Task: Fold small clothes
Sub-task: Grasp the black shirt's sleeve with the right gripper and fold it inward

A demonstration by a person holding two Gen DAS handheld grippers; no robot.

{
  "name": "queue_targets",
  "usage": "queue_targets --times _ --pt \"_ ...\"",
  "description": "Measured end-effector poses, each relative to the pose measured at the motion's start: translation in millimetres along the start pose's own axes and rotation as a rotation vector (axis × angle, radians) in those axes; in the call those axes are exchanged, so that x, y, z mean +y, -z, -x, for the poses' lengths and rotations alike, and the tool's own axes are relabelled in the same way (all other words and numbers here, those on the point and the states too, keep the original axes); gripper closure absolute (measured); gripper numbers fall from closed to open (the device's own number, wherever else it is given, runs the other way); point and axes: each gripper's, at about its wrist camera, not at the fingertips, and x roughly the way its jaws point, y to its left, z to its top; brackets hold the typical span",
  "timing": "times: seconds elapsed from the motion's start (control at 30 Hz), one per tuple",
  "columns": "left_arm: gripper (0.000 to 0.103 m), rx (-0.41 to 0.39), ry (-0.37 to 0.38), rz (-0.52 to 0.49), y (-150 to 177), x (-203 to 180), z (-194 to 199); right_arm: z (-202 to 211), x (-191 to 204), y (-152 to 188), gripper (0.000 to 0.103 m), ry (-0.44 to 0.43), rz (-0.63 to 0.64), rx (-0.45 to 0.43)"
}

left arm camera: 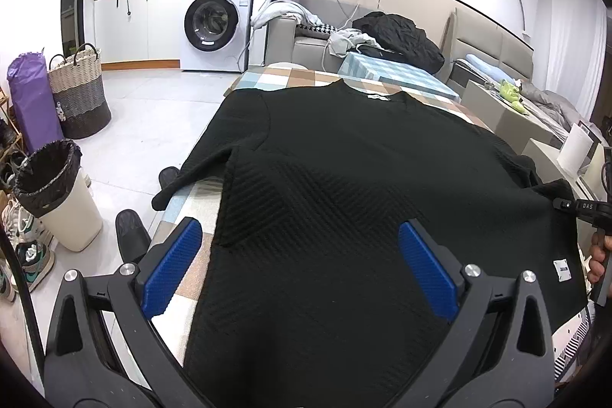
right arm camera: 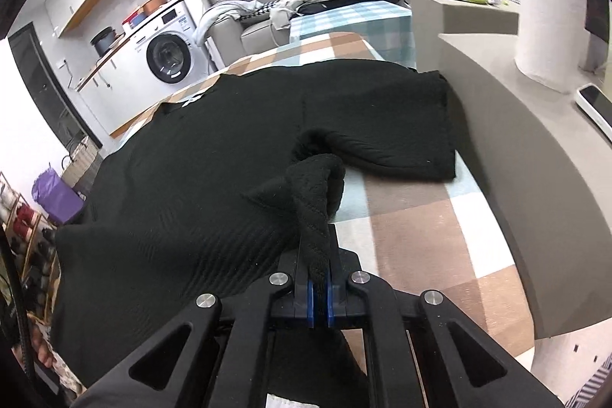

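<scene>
Black ribbed knit: a sweater [left arm camera: 344,178] lies spread flat on the checked tabletop [right arm camera: 420,228], collar toward twelve o'clock. The right gripper [right arm camera: 319,293] has its jaws pressed together, pinching a bunched fold of the hem side near the sleeve [right arm camera: 401,140]. The left gripper [left arm camera: 300,266] hovers over the opposite hem edge, jaws spread wide, holding nothing. With only one corner caught, a pull from here would likely drag the garment askew, and the thick bunch could slip free.
</scene>
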Motion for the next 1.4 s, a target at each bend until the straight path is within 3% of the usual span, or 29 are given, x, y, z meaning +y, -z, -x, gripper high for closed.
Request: queue_targets --times 0.13,0.17,0.27,0.3,0.53,0.73,1.03,1.1,1.33,1.4 --pt "0.001 0.007 -0.001 0.016 -2.0 5.0 -3.3 -0.8 4.3 1.7 0.095 -0.020 -0.005 0.014" --pt "0.001 0.007 -0.002 0.020 -3.0 6.3 -3.7 -0.7 6.5 1.7 0.089 -0.028 -0.011 0.024" --pt "0.001 -0.005 -0.010 0.024 -7.9 10.9 -2.6 4.8 7.2 -1.4 0.049 -0.047 -0.050 0.015" --pt "0.001 -0.011 -0.013 0.024 -11.2 14.4 -2.1 9.6 6.8 -2.4 0.045 -0.047 -0.064 0.000" --pt "0.001 -0.055 -0.021 0.011 -30.8 12.3 1.5 38.0 -23.7 -15.4 0.045 -0.001 -0.219 -0.080" --pt "0.001 -0.002 -0.038 -0.035 -45.8 5.1 -29.0 6.7 -61.5 -34.5 0.046 0.019 -0.351 -0.006" --pt "0.001 0.055 -0.034 0.034 -64.2 19.4 -78.6 -25.6 -92.9 -53.4 0.047 0.061 -0.475 0.039" --pt "0.001 0.062 -0.038 0.039 -67.4 21.6 -87.5 -28.9 -95.6 -56.7 0.054 0.083 -0.482 0.029" --pt "0.001 0.079 -0.049 0.067 -76.5 32.0 -112.7 -40.9 -87.5 -63.4 0.063 0.158 -0.406 0.021" --pt "0.001 0.082 -0.045 0.078 -78.1 35.3 -119.5 -45.3 -85.9 -65.6 0.078 0.180 -0.370 0.012"
